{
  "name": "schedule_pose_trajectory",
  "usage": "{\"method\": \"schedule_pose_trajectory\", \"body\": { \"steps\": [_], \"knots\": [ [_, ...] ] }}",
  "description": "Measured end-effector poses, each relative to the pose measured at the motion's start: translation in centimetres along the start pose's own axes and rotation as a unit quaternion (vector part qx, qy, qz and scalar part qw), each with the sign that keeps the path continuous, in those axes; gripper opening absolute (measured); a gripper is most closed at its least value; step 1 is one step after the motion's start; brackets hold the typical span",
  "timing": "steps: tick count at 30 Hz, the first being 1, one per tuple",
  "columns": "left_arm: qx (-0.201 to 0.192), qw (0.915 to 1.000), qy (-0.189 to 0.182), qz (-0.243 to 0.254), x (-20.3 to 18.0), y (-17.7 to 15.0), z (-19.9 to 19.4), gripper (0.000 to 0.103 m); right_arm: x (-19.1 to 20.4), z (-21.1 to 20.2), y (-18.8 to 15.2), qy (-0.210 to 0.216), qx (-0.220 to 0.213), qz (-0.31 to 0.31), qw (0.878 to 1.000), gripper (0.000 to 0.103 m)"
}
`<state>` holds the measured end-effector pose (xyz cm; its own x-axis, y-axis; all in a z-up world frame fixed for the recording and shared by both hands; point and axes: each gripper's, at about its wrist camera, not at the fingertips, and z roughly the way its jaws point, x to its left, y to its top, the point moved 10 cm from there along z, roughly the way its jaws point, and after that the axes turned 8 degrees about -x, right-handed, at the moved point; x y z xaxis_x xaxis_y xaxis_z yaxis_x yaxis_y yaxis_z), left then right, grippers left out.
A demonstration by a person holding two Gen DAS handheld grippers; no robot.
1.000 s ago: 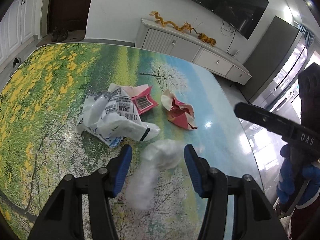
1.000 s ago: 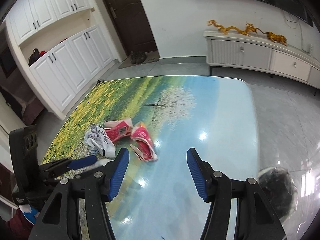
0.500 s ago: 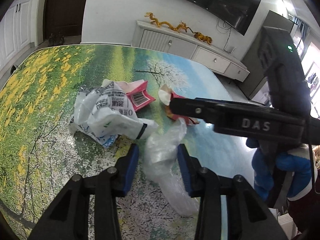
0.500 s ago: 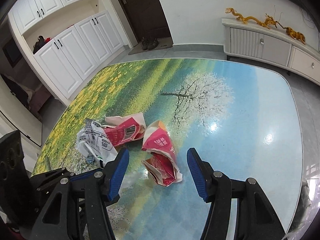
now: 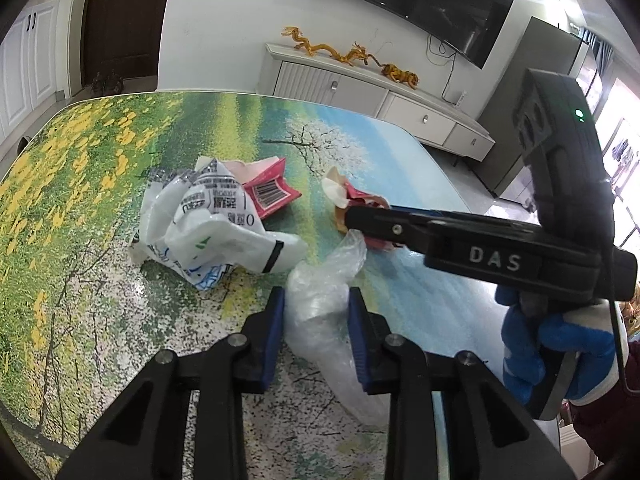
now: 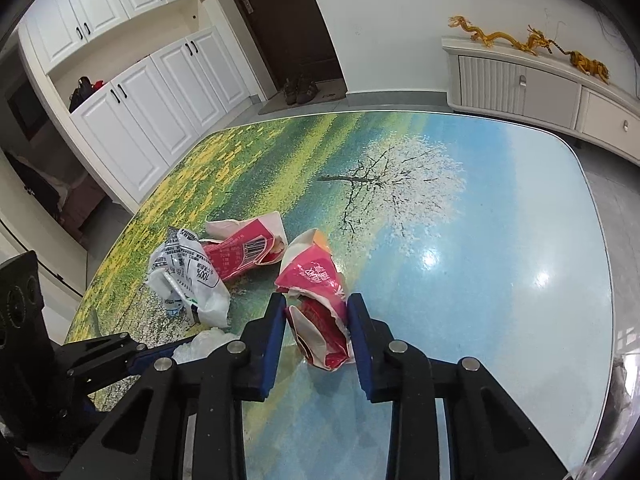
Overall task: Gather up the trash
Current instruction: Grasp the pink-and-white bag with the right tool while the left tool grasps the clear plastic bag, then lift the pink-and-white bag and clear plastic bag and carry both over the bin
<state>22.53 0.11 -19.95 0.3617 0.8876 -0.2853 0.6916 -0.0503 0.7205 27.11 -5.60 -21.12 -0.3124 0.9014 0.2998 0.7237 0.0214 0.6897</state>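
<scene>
On the landscape-print table [image 5: 80,160] lies several pieces of trash. My left gripper [image 5: 316,312] has its jaws closing, and its blue pads press the sides of a crumpled clear plastic wrap [image 5: 320,280]. The jaws of my right gripper [image 6: 316,316] are closing too, pads against a crushed red-and-white carton [image 6: 316,276]. From the left wrist view the right gripper [image 5: 360,220] reaches in from the right onto that carton [image 5: 340,196]. A white printed plastic bag [image 5: 208,232] and a second red carton with a barcode [image 5: 272,194] lie just beyond, to the left.
A hand in a blue glove [image 5: 552,344] holds the right gripper. Past the table's far edge stand a white TV cabinet [image 6: 520,80] with golden dragon figures, a dark door [image 6: 280,20] with shoes by it, and white cupboards [image 6: 140,112].
Both pairs of jaws have narrowed. The right gripper came down and forward until the red carton sat between its pads. The left gripper closed in on the clear plastic wrap.
</scene>
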Motion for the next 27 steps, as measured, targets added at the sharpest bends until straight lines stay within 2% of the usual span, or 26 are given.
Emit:
{"method": "schedule_pose_trajectory", "body": {
  "steps": [5, 18, 27],
  "knots": [
    [0.003, 0.9999, 0.001, -0.013, -0.2, -0.4, -0.6, 0.028, -0.4, -2.3, -0.3, -0.003, -0.016, 0.02, 1.0, 0.029],
    [-0.029, 0.9992, 0.018, -0.018, -1.6, -0.2, -5.5, 0.028, -2.9, -10.0, -2.6, -0.022, -0.054, 0.062, 0.996, 0.029],
    [-0.045, 0.9989, 0.004, -0.011, -4.8, 1.4, -7.2, 0.028, -5.0, -15.3, -2.9, -0.036, -0.1, 0.09, 0.99, 0.029]
  ]
}}
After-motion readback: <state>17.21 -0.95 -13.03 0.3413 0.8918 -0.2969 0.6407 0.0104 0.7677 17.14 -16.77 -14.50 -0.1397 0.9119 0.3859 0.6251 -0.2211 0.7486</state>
